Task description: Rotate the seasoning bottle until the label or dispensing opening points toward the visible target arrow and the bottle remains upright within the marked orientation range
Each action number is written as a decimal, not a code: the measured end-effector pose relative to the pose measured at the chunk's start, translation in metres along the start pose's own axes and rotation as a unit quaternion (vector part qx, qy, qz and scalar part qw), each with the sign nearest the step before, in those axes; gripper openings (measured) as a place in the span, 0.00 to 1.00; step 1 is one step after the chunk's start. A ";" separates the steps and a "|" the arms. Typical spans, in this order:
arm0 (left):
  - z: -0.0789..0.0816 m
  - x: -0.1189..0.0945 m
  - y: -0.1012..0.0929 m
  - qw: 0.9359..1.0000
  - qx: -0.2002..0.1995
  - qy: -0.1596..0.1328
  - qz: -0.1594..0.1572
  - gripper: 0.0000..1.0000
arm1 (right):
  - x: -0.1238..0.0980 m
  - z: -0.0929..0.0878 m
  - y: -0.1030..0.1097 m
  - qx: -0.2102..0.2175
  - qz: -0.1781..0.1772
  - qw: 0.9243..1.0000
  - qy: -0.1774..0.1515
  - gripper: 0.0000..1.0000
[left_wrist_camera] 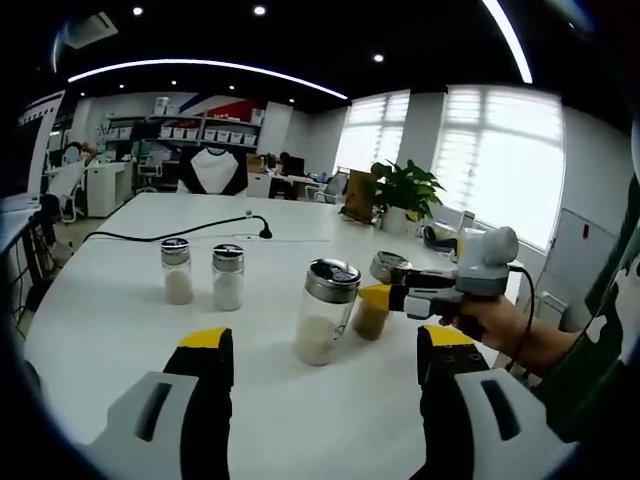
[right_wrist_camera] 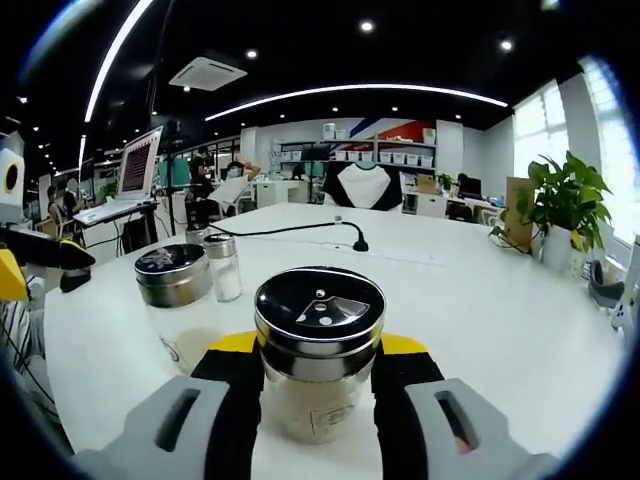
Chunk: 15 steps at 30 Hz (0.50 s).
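While upright, seasoning bottle (right_wrist_camera: 318, 350) between right claw (right_wrist_camera: 318, 375)

left tongs (left_wrist_camera: 323, 355) spread wide and empty, right tongs (right_wrist_camera: 317, 372) closed against both sides of a jar

seasoning bottle (right_wrist_camera: 318, 365): clear glass, glossy black lid with shiny metal rim
desk (right_wrist_camera: 470, 290): smooth white, slight sheen
right gripper (right_wrist_camera: 318, 395): matt black jaws, yellow tips, grey plastic
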<state>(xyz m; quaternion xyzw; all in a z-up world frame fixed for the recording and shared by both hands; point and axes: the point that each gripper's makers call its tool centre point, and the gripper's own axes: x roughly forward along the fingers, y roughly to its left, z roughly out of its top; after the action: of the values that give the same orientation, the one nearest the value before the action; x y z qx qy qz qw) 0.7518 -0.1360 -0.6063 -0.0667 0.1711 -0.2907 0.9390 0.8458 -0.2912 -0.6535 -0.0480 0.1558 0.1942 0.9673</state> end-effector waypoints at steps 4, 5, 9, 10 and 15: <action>0.000 0.000 -0.002 1.000 0.001 0.002 -0.001 0.79 | 0.000 -0.003 -0.004 0.003 -0.004 1.000 0.018 0.54; 0.000 -0.001 -0.002 1.000 0.001 0.001 0.000 0.79 | 0.000 -0.002 -0.005 0.000 -0.002 1.000 0.014 0.67; 0.002 -0.005 -0.002 1.000 -0.001 -0.004 0.005 0.79 | -0.005 0.003 -0.006 0.015 0.010 1.000 0.004 0.67; 0.001 -0.005 -0.002 1.000 0.000 -0.003 0.007 0.79 | -0.006 0.002 -0.007 0.010 0.009 1.000 0.005 0.69; -0.001 -0.008 0.000 1.000 -0.005 -0.002 0.012 0.79 | -0.010 0.007 -0.012 0.019 0.029 0.999 -0.008 0.71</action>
<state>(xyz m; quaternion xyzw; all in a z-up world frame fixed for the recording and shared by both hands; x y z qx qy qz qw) 0.7449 -0.1319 -0.6052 -0.0697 0.1712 -0.2786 0.9424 0.8437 -0.3051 -0.6431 -0.0237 0.1532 0.2199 0.9631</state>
